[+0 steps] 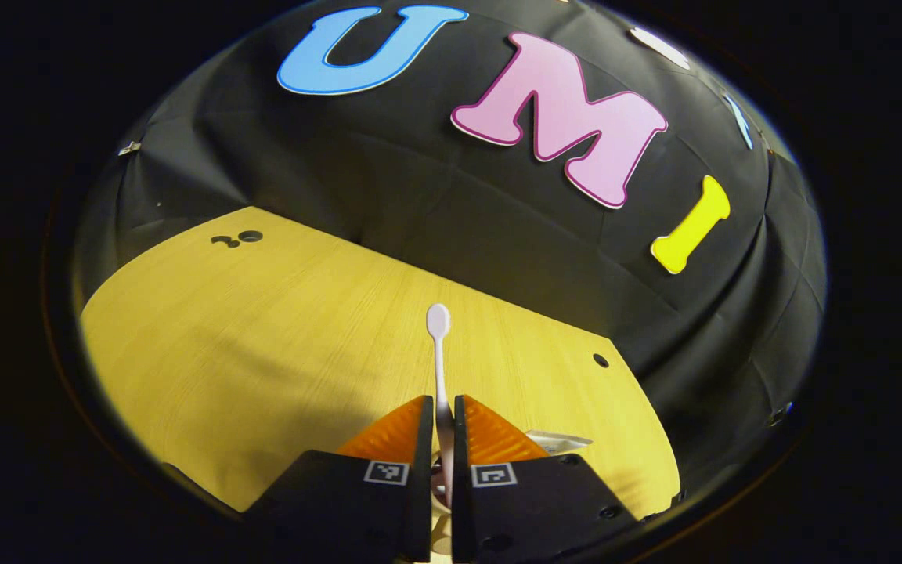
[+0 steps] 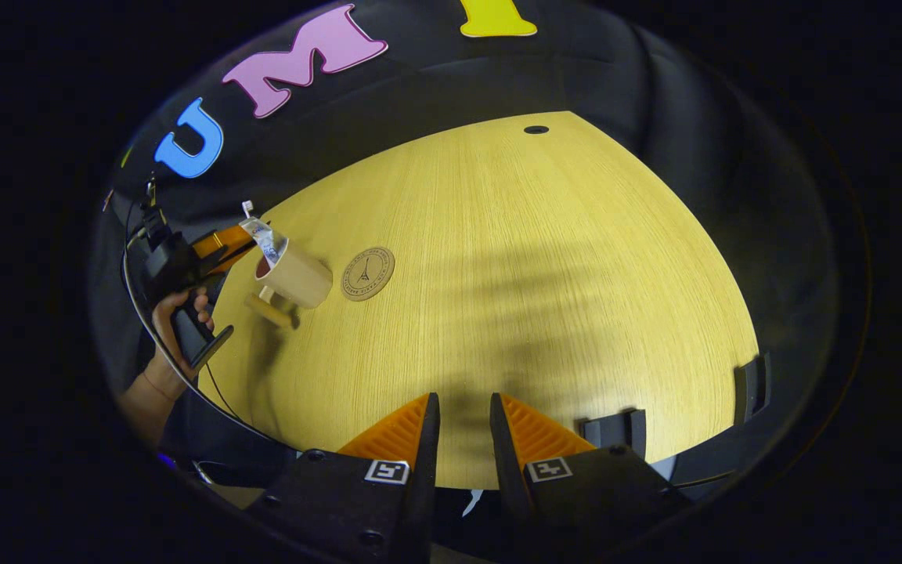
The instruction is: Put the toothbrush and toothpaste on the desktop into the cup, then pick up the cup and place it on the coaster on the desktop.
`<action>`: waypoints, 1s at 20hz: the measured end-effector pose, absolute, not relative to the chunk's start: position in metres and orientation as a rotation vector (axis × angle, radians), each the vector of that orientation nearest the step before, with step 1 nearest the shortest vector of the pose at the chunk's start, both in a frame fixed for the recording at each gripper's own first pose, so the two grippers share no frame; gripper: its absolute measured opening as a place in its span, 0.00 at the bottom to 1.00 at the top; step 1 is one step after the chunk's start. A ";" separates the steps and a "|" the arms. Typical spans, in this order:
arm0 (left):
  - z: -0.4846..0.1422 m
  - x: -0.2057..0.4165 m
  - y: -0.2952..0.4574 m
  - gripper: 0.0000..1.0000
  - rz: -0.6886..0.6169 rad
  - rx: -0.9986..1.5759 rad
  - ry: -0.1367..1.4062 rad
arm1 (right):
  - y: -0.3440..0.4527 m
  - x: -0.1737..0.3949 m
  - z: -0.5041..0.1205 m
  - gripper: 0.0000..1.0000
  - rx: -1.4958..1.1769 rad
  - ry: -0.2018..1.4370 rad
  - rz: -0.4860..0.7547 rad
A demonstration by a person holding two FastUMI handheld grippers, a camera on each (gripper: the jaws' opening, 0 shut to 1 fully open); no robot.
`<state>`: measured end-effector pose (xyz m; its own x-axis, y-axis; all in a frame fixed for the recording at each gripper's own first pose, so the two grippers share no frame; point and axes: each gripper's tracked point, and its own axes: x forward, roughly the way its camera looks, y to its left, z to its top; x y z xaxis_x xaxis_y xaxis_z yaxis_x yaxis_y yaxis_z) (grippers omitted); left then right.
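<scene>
Left gripper clamps toothbrush above bare desktop.

Each gripper has ribbed wedge fingers on a black body bearing square fiducial markers and screws; a black cable trails from the far one.

Pale wood-grain bench carrying a tan handled cup near its left edge; round printed coaster lying flat just beside it
</scene>
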<state>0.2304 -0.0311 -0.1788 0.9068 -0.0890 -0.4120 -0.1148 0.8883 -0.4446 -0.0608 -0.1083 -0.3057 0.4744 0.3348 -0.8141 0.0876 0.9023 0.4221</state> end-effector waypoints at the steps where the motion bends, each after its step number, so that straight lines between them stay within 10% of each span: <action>1: -0.179 0.225 -0.032 0.20 0.018 -0.485 0.446 | -0.108 -0.059 -0.306 0.39 0.446 1.074 0.165; 7: -0.172 0.186 -0.035 0.46 0.044 -0.449 0.478 | -0.107 -0.042 -0.311 0.39 0.472 1.065 0.213; 12: -0.170 0.146 -0.051 0.40 -0.022 -0.390 0.557 | -0.112 -0.026 -0.306 0.39 0.516 1.027 0.228; 14: -0.180 0.134 -0.056 0.62 -0.056 -0.339 0.621 | -0.118 -0.021 -0.302 0.40 0.526 1.008 0.229; 20: -0.216 0.115 -0.068 0.56 -0.125 -0.183 0.849 | -0.144 -0.017 -0.297 0.40 0.533 0.948 0.192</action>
<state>0.1153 -0.0683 -0.2163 0.6547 -0.1820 -0.7337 0.0366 0.9771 -0.2097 -0.0168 -0.1436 -0.2974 0.5780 0.3833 -0.7204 0.0726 0.8551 0.5133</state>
